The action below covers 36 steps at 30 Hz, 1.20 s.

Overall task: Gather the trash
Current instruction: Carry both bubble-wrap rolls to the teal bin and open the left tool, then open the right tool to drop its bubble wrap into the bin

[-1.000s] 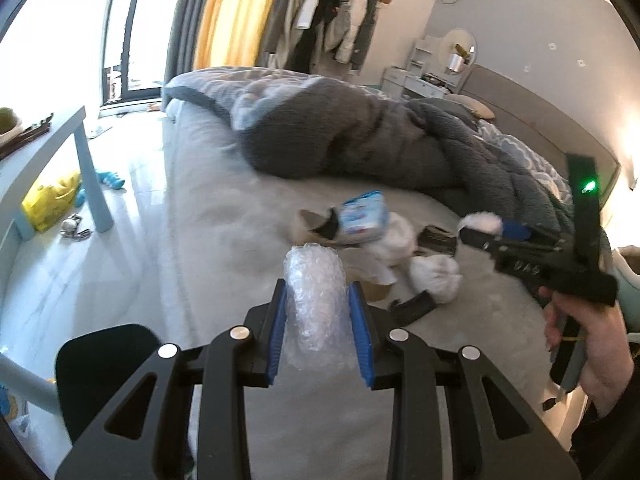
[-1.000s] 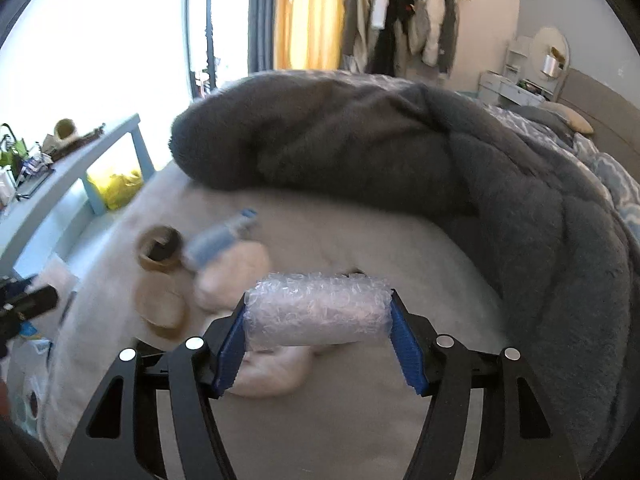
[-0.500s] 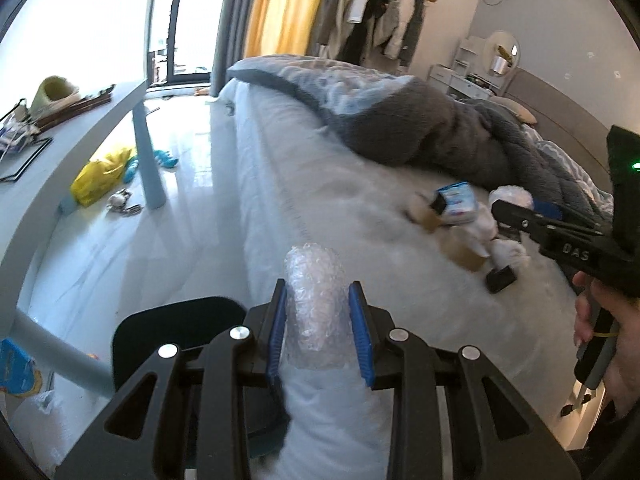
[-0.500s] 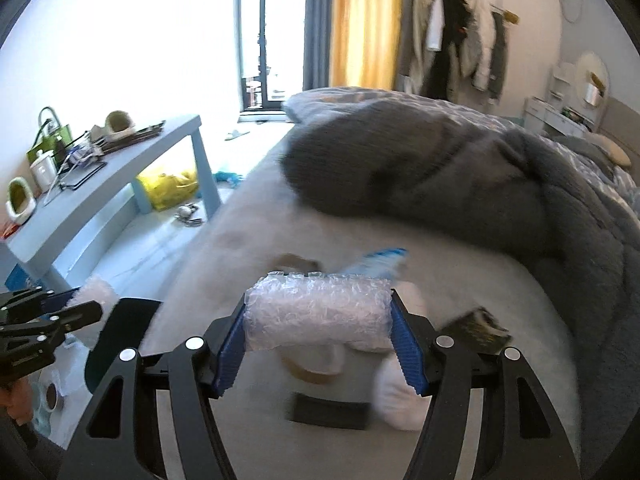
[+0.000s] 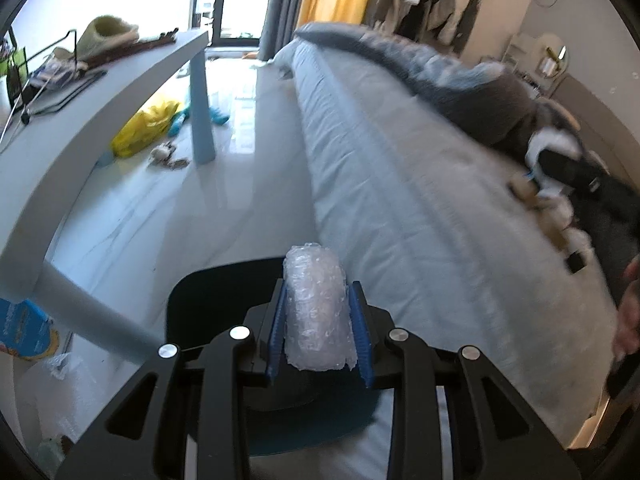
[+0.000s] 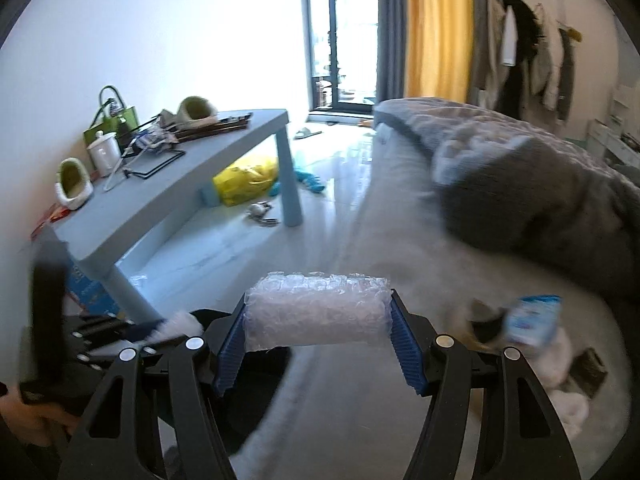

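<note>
My left gripper is shut on an upright roll of clear bubble wrap. It hangs over a black bin on the floor by the bed's edge. My right gripper is shut on a second bubble wrap roll, held crosswise, with the bin below and left of it. Loose trash lies on the bed: a blue-white packet, a tape roll and white wads. In the left wrist view the right gripper is a blurred shape at the right edge.
A light blue table with clutter on top stands left of the bed. A yellow bag and small items lie on the floor under it. A grey duvet covers the far part of the bed. A blue box stands by the table leg.
Both grippers have swung left, away from the trash pile on the bed towards the bed's edge. The black bin has come under the left gripper. Both grips are unchanged.
</note>
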Available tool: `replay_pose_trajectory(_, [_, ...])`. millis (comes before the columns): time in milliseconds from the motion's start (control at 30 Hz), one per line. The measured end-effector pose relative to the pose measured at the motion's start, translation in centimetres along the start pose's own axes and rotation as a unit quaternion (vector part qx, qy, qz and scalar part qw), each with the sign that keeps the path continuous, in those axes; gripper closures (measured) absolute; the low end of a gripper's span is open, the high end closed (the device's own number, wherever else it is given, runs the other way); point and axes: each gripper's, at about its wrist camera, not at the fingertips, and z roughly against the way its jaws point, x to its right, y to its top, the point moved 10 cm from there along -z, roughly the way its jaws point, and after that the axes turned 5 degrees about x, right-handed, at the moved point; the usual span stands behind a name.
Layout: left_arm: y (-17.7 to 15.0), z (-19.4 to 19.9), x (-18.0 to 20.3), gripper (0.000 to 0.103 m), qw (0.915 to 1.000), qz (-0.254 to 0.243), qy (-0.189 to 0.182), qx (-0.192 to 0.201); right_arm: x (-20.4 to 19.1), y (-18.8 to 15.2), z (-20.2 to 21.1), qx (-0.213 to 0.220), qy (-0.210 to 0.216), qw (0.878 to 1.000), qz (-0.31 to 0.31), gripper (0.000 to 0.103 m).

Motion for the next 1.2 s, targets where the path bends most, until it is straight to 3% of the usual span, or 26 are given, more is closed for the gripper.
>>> replay_pose_trajectory(600, [-7.4, -4.5, -6.4, 0.067, 0.9926, 0.025, 0.004, -0.119, -7.3, -0.8, -5.6, -0.035, 0.041, 0.998, 0.021, 0.037])
replay_pose_trajectory(633, [-7.5, -4.4, -6.7, 0.064, 0.9927, 0.025, 0.008, -0.117, -7.5, -0.8, -5.7, -0.036, 0.043, 0.998, 0.021, 0.037])
replay_pose_trajectory(700, [-7.6, -4.2, -7.4, 0.044, 0.9931, 0.025, 0.014, -0.113, -7.9, -1.0, -6.3, -0.041, 0.046, 0.998, 0.021, 0.037])
replay_pose_trajectory(867, [-6.9, -3.4, -8.0, 0.033, 0.9948, 0.027, 0.010, -0.098, -8.4, -1.9, -7.8, -0.056, 0.049, 0.997, 0.016, 0.037])
replay_pose_trajectory(1200, [-5.6, -1.6, -9.6, 0.032, 0.9967, 0.035, 0.013, -0.072, -9.0, -4.2, -10.9, -0.092, 0.046, 0.995, 0.004, 0.037])
